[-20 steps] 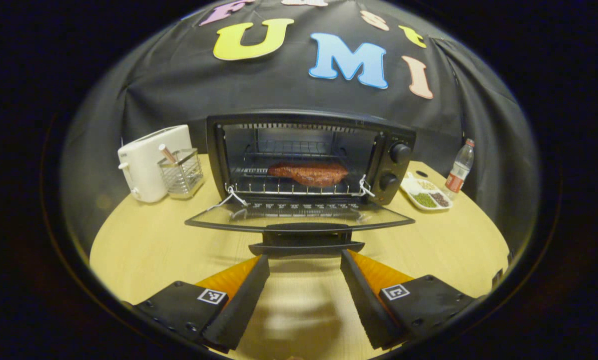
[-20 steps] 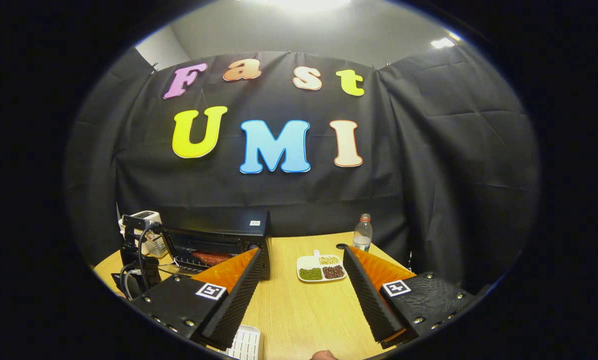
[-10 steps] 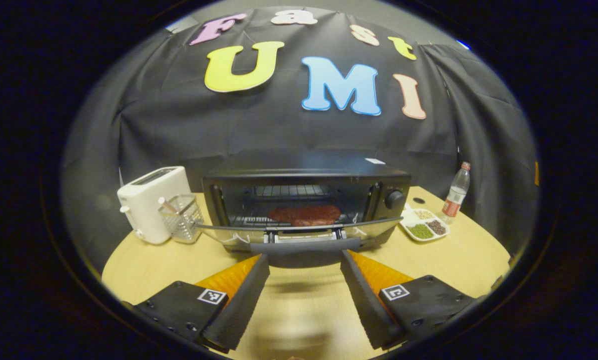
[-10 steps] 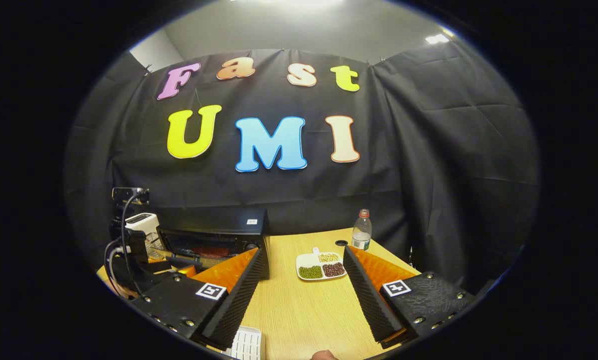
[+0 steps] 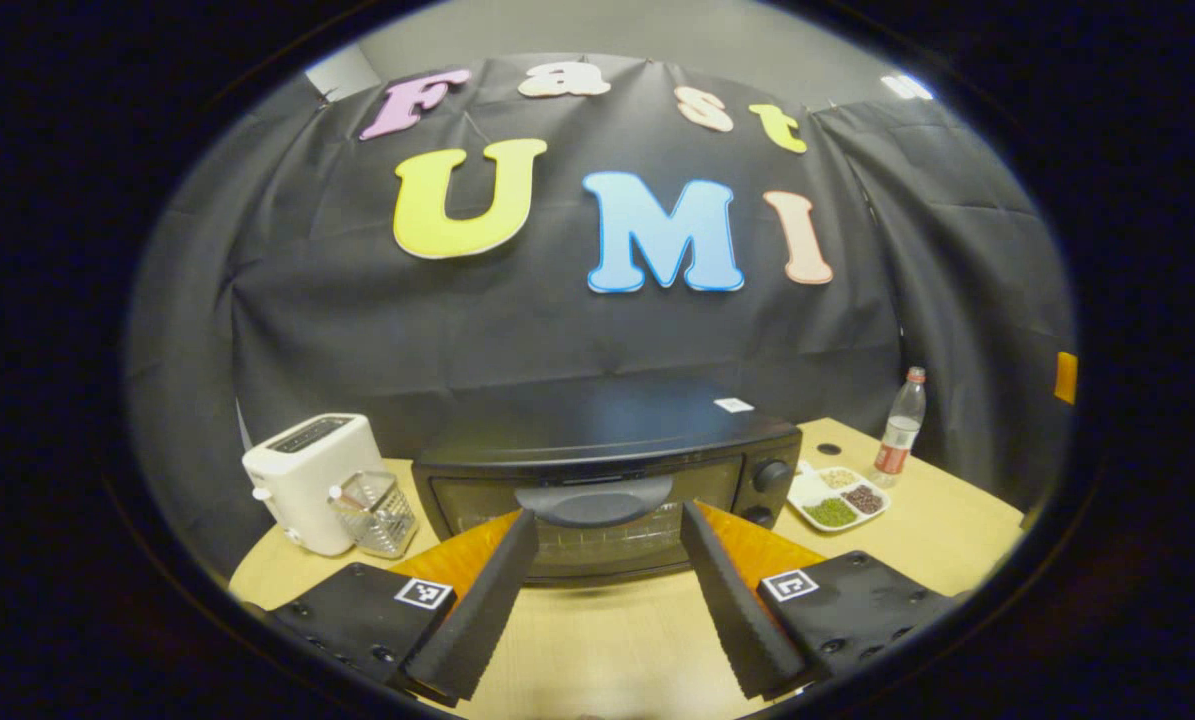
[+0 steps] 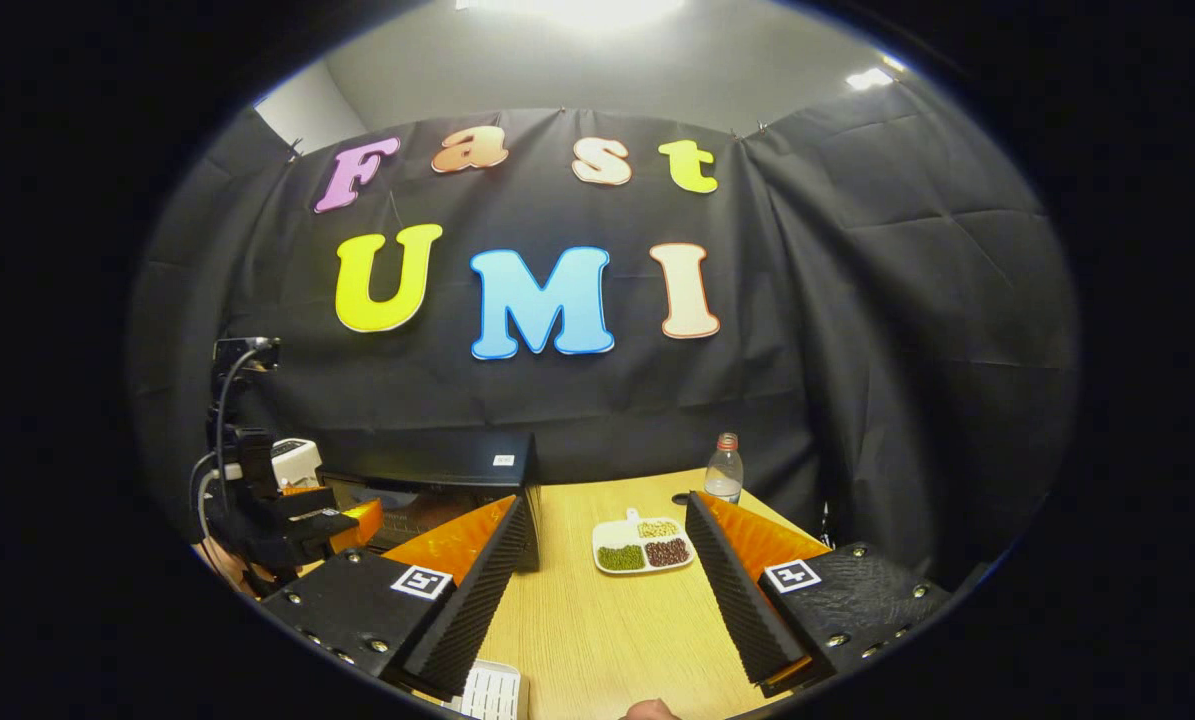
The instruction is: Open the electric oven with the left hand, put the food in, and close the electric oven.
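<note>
Black cloth hangs behind a round wooden table (image 5: pixel 647 650). On the table sits the black electric oven (image 5: pixel 607 490). Its glass door (image 5: pixel 597 525) is up against the front, so the oven looks shut. The food inside is too dim to make out through the glass.

From the left gripper view, the left gripper (image 5: pixel 607 525) is right in front of the oven door. Its two fingers are spread wide, one on each side of the grey door handle (image 5: pixel 594 502). The handle sits at 12 o'clock between the tips. I cannot tell if the fingers touch the door or the handle.

A white toaster (image 5: pixel 302 480) stands at 9 o'clock from the oven, with a small wire basket (image 5: pixel 375 512) just beside it. At 3 o'clock from the oven lies a white dish of beans (image 5: pixel 835 494), and a water bottle (image 5: pixel 897 430) stands near it.

From the right gripper view, the right gripper (image 6: pixel 607 520) is over the table with its fingers wide apart and nothing between them. The dish of beans (image 6: pixel 643 545) lies at 12 o'clock from it. The oven (image 6: pixel 427 485) is at 10 o'clock, with the left gripper (image 6: pixel 287 520) in front of it.
</note>
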Demonstrator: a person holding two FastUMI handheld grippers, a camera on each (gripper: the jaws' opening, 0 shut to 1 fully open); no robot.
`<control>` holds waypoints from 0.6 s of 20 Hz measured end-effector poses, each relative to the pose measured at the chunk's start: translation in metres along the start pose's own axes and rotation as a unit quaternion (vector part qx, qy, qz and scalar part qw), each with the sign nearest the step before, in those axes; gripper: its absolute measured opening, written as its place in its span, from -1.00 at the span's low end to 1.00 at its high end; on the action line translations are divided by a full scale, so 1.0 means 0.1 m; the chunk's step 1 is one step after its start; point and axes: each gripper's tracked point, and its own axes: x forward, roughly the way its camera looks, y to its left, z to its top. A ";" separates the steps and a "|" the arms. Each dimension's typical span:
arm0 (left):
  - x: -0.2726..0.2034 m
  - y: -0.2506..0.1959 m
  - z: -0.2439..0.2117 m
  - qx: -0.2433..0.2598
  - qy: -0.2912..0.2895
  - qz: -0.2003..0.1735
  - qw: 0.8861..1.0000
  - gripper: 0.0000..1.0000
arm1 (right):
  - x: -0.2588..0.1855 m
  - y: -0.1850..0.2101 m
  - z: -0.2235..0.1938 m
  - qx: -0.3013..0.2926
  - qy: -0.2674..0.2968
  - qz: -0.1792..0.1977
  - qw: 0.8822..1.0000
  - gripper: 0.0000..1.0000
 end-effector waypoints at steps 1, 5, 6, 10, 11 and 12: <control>-0.14 -0.02 0.10 0.001 -0.011 0.004 1.000 1.00 | -0.03 -0.01 0.06 0.004 -0.008 0.007 1.000 0.95; -0.77 -0.08 0.54 -0.010 -0.057 0.035 0.998 1.00 | -0.14 -0.05 0.21 0.003 -0.025 0.050 0.998 0.95; -0.93 -0.09 0.62 -0.011 -0.063 0.043 0.997 0.95 | -0.18 -0.08 0.23 0.001 -0.025 0.057 0.998 0.95; -1.54 -0.19 0.93 -0.002 -0.093 0.071 0.993 0.90 | -0.41 -0.24 0.39 0.005 -0.044 0.081 0.996 0.95; -1.69 -0.22 0.97 0.001 -0.098 0.078 0.992 1.00 | -0.46 -0.30 0.42 0.002 -0.047 0.084 0.995 0.95; -1.84 -0.26 1.00 0.001 -0.102 0.083 0.991 1.00 | -0.51 -0.36 0.43 -0.001 -0.050 0.087 0.995 0.95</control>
